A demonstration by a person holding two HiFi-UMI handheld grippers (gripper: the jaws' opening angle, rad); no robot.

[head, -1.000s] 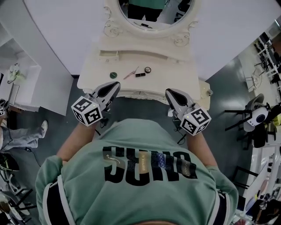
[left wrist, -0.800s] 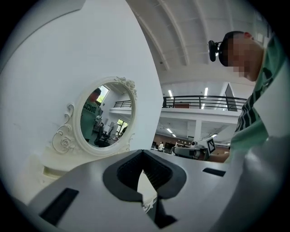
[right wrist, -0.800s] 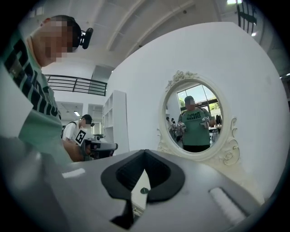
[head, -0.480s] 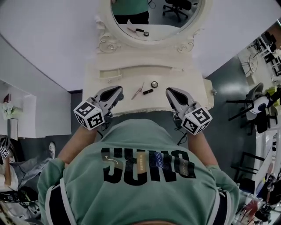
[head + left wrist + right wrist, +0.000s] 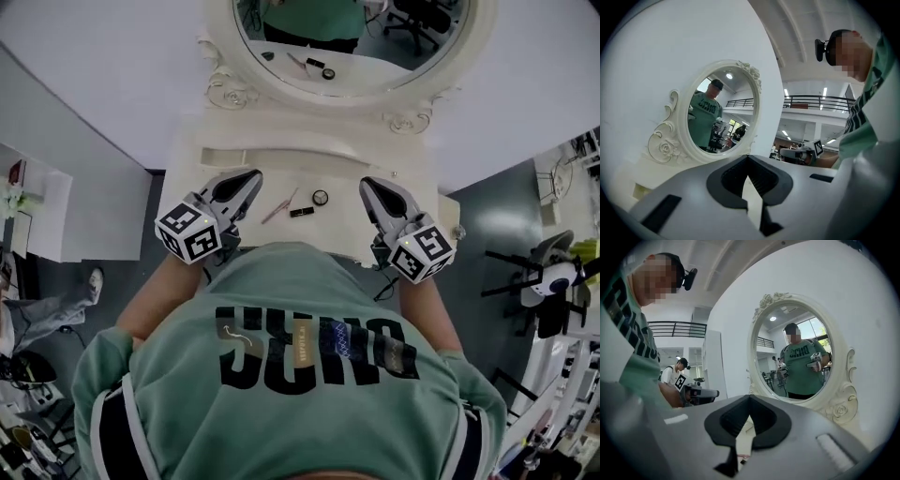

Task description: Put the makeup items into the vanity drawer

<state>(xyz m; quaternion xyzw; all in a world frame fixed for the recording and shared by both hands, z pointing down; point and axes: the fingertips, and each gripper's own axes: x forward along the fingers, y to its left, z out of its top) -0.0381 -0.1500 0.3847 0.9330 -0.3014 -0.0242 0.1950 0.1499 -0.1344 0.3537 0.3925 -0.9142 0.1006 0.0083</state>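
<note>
On the cream vanity top (image 5: 347, 225) lie a thin pink pencil (image 5: 279, 205), a small dark lipstick tube (image 5: 301, 213) and a round compact (image 5: 321, 198), all between my two grippers. My left gripper (image 5: 253, 175) hovers over the top's left part, jaws shut and empty, just left of the pencil. My right gripper (image 5: 365, 184) is over the right part, also shut with nothing in it, a little right of the compact. In both gripper views the jaw tips meet, left gripper (image 5: 748, 157) and right gripper (image 5: 749, 397), and point at the oval mirror (image 5: 723, 112). No drawer shows; the person's torso hides the vanity's front.
The oval mirror (image 5: 347, 42) with its carved frame stands at the back, with a low raised shelf (image 5: 272, 155) below it. A white cabinet (image 5: 37, 216) stands at the left and office chairs (image 5: 553, 281) at the right. Another person stands in the room behind (image 5: 680, 371).
The head view has shifted, so more of the mirror shows. Both grippers have moved slightly forward over the vanity top. A small green round item seen earlier is now hidden near the left gripper.
</note>
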